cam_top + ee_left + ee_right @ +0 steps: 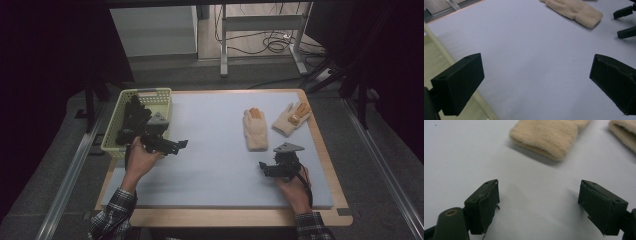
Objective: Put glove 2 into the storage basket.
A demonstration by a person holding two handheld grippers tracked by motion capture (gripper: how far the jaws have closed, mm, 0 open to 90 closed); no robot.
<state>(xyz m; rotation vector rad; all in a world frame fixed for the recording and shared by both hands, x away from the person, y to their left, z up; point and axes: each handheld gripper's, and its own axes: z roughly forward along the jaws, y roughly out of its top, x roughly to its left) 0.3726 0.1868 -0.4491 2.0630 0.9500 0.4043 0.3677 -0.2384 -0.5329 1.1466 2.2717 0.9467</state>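
— Which glove goes next, do you think?

— The nearer cream glove (255,131), I'd guess. It lies on the pale mat (215,165) almost straight ahead of the right gripper (263,168), a little toward the far edge. Its long axis runs away from the person: the cuff end points back at the gripper and the orange-tipped fingers point to the far side.

— And the second glove (291,119)?

— Just right of the first one and slightly farther back, tilted so its fingers lean toward the mat's right corner. The two lie near each other; whether they touch I can't tell.

— Is the right gripper holding anything?

— No. In the right gripper view its jaws stand wide apart with bare mat between them, and the cuff of the nearer glove (544,138) sits just beyond them, square across the gap.

— What about the left gripper (175,145)?

— It's well to the left of the glove, right beside the pale green basket (112,130), which has dark things (131,122) in it. Its jaws are spread too, nothing between them. In the left gripper view the glove (574,11) shows far off at the top.

— So the right hand is closer.

— Much closer. My guess is a short push forward puts the cuff between those jaws.
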